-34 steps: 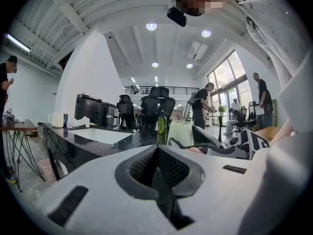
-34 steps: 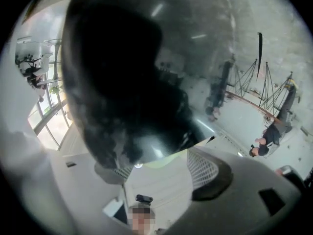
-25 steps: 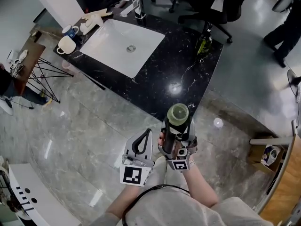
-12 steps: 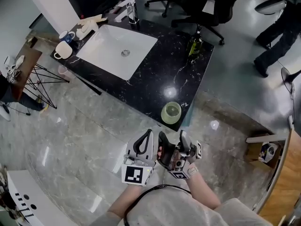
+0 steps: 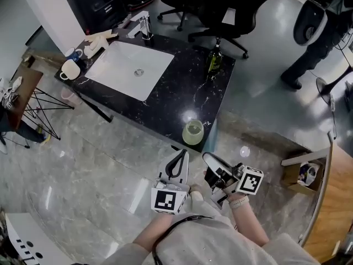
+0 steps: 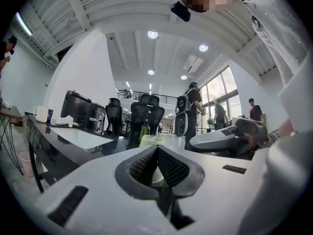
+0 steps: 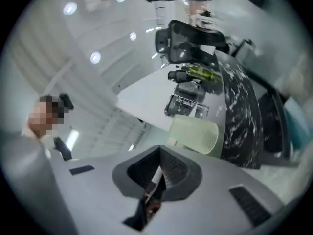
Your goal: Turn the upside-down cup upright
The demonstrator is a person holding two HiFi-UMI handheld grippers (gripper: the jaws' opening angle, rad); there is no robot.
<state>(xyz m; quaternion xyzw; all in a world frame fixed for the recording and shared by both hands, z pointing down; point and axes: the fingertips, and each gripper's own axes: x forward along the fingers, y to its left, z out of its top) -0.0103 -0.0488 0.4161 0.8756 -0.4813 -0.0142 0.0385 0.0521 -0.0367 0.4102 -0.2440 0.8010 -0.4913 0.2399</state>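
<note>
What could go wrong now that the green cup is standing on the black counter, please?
1. The cup stands mouth up right at the near corner of the counter, so a nudge could send it to the floor.
2. The right claw, jaws just closed on nothing, is close to that corner; a careless swing might clip the cup.

Cup (image 5: pixel 192 132) on tabletop (image 5: pixel 176 93), at the corner nearest me, right of the sink (image 5: pixel 129 69). Bottle (image 5: pixel 214 59) behind cup, at far edge. Faucet (image 5: pixel 144 25) behind sink. Mugs (image 5: pixel 70 69) at left end. Chairs (image 5: pixel 220 4) beyond tabletop.
</note>
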